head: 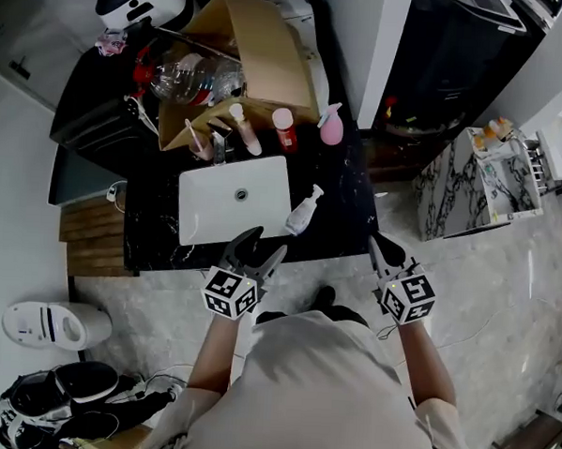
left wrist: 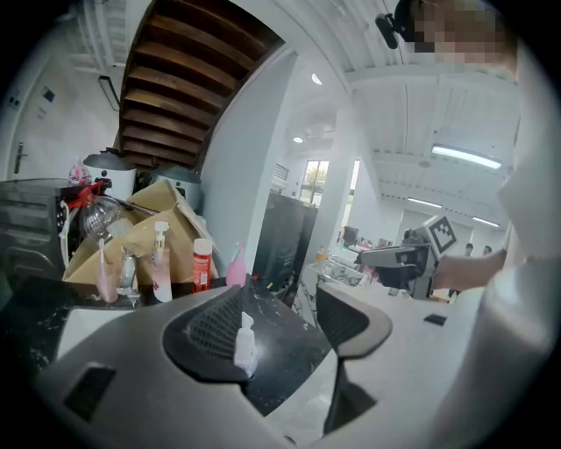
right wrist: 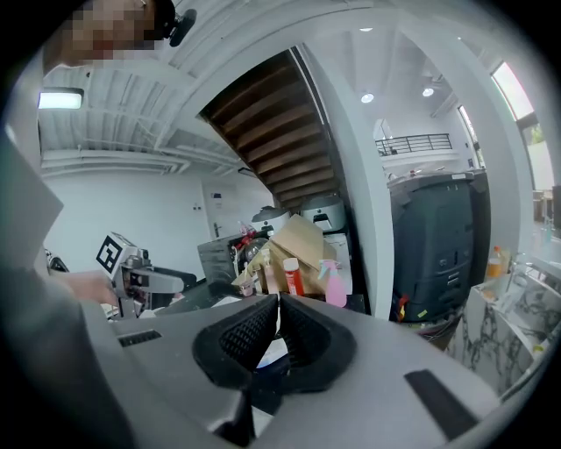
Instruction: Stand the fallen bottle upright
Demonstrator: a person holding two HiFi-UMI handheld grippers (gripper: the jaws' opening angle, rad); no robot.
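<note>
The fallen bottle (head: 301, 213) is a white pump bottle lying on its side on the black counter (head: 343, 208), just right of the white sink (head: 206, 215). My left gripper (head: 266, 244) hovers at the counter's front edge, open, a short way in front of the bottle and apart from it. In the left gripper view the bottle (left wrist: 245, 344) shows between the spread jaws of that gripper (left wrist: 280, 298). My right gripper (head: 376, 244) is off the counter's right front corner with its jaws together and nothing between them (right wrist: 277, 302).
Behind the sink stand a faucet (head: 219, 148), a cup with a toothbrush (head: 199, 145), a pink pump bottle (head: 248, 133), a red-capped bottle (head: 284, 130) and a pink spray bottle (head: 331, 128). A cardboard box (head: 262, 49) fills the back. A marble cabinet (head: 471, 182) stands at the right.
</note>
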